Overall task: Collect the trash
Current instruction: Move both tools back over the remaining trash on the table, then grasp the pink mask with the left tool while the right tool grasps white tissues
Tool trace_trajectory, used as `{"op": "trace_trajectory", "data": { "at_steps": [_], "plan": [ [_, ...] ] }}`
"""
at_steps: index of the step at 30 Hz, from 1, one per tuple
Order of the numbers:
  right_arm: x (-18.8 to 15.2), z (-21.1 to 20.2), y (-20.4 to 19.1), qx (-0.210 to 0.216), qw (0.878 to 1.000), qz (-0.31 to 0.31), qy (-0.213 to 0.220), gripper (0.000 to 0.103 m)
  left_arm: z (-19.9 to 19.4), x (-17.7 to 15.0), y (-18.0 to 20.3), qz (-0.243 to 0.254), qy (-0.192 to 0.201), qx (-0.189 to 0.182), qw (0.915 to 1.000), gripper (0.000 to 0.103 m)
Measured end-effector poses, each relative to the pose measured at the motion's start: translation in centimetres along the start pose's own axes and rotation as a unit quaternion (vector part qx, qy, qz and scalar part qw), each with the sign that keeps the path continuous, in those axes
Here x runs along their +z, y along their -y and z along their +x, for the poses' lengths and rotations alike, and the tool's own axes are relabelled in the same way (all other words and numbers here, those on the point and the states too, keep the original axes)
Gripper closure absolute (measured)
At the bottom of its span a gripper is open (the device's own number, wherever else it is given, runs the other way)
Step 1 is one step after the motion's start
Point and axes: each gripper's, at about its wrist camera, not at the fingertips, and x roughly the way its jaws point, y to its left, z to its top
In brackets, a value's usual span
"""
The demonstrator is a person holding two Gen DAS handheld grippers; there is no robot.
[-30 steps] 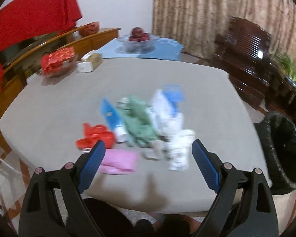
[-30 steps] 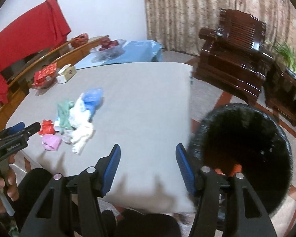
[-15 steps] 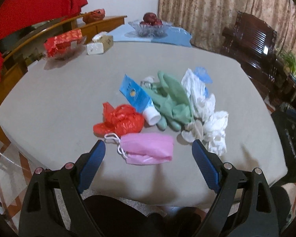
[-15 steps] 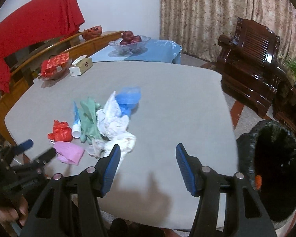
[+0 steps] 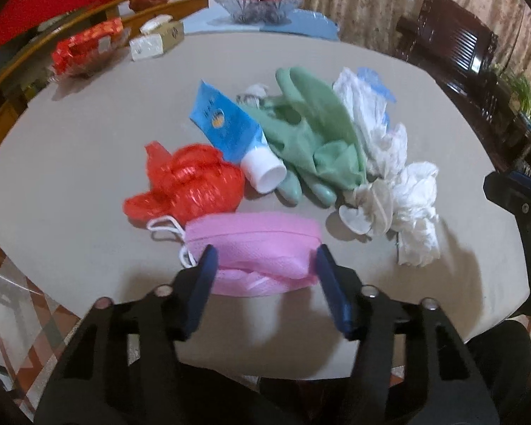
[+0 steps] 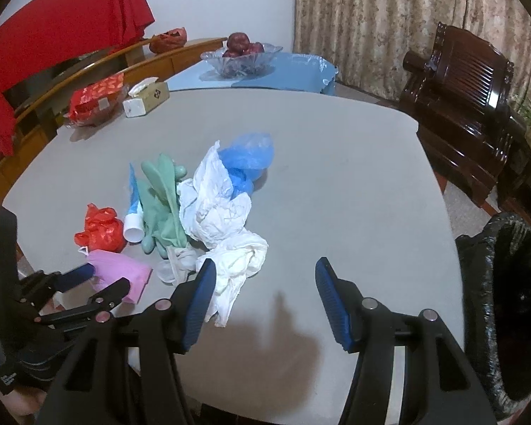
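We note the left hand-held gripper [image 5: 263, 265] closing around the crumpled pink cloth face mask [image 5: 255, 244] on the grey tabletop [image 5: 88, 163]; the right hand-held gripper [image 6: 265, 283] is spread, empty.

Right tool [image 6: 265, 285] hangs open over the grey bench [image 6: 336, 184], crumpled white plastic bag [image 6: 239, 262] just left, black-lined bin [image 6: 506, 304] far right.

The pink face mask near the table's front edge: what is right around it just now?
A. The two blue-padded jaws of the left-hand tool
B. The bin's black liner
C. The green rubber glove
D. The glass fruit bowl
A: the left gripper has one blue pad on each side of the pink face mask, its jaws closing on it, while the mask lies on the table.
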Motion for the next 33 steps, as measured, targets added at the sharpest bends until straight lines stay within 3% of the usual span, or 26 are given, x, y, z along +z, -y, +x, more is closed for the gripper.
{"op": "trace_trajectory", "data": {
  "at_steps": [4, 6, 8, 15, 20, 24, 30, 33],
  "plan": [
    [0.0, 1.2, -0.4, 0.006, 1.000, -0.002, -0.008, 0.045, 1.0, 0.0, 0.1, 0.009, -0.013, -0.011, 0.9998, 0.069],
    [0.1, 1.6, -0.6, 0.008, 1.000, -0.003, -0.011, 0.045, 1.0, 0.1, 0.2, 0.012, -0.011, -0.026, 0.9995, 0.086],
    [0.1, 2.1, -0.8, 0.012, 1.000, -0.003, -0.014, 0.045, 0.4, 0.2, 0.1, 0.012, 0.002, -0.034, 0.9993, 0.091],
    [-0.2, 3.5, -1.5, 0.019, 1.000, -0.004, -0.023, 0.046, -3.3, 0.5, 0.1, 0.009, 0.083, -0.032, 0.9960, 0.092],
    [-0.6, 4.7, -2.1, 0.019, 0.999, -0.005, -0.030, 0.047, -2.4, 0.2, 0.5, 0.018, 0.074, -0.029, 0.9967, 0.093],
    [-0.8, 5.6, -2.6, 0.021, 0.999, -0.006, -0.039, 0.056, -2.2, 0.5, 0.2, 0.014, 0.072, -0.030, 0.9969, 0.093],
    [-0.9, 6.1, -2.8, 0.039, 0.998, -0.010, -0.046, 0.083, -2.1, 0.3, 0.2, 0.020, 0.070, -0.028, 0.9970, 0.093],
    [-0.7, 5.3, -2.6, 0.044, 0.998, -0.009, -0.039, 0.086, -2.3, 0.4, 0.1, 0.017, 0.071, -0.029, 0.9969, 0.093]
  ]
}}
